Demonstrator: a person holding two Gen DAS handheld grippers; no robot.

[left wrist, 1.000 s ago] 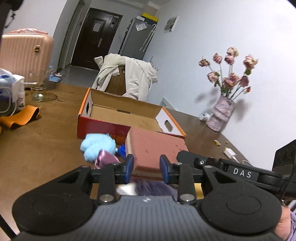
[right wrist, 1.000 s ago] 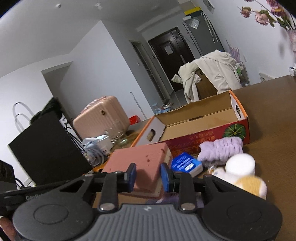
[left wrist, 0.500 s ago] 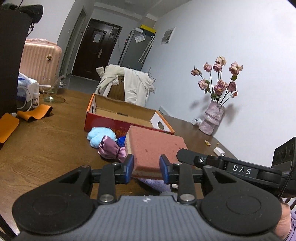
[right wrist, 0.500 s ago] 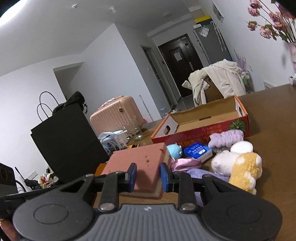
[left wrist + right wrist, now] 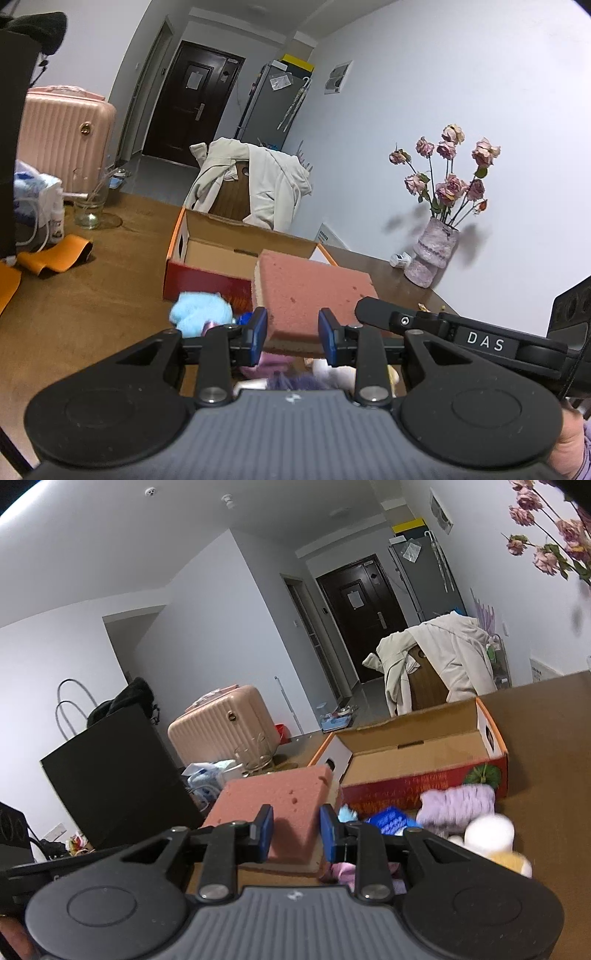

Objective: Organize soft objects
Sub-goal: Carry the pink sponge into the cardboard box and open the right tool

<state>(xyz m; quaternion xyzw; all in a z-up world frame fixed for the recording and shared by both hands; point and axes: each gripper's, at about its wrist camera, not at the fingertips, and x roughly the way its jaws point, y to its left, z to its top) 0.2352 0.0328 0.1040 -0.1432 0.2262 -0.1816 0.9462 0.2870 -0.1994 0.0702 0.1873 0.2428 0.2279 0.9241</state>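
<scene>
A thick pink sponge block [image 5: 314, 295] is held off the table between both grippers. My left gripper [image 5: 291, 332] is shut on its near edge; my right gripper [image 5: 295, 830] is shut on its other edge, where the sponge [image 5: 273, 801] also shows. An open cardboard box [image 5: 221, 254] with red sides stands just beyond it, and it also shows in the right wrist view [image 5: 417, 760]. Below the sponge lie a light blue plush [image 5: 199, 310], a purple fuzzy band [image 5: 458, 805], a blue packet [image 5: 391, 821] and a white and yellow plush [image 5: 491, 838].
A vase of dried roses [image 5: 436, 251] stands at the table's right end. A glass jar [image 5: 88, 206], orange straps [image 5: 55, 254] and a black bag [image 5: 107, 771] are at the left. A chair draped with a coat [image 5: 255, 188] stands behind the box.
Both grippers have carried the sponge up and forward toward the box; the box now looms closer and the soft toys have slid lower in both views.
</scene>
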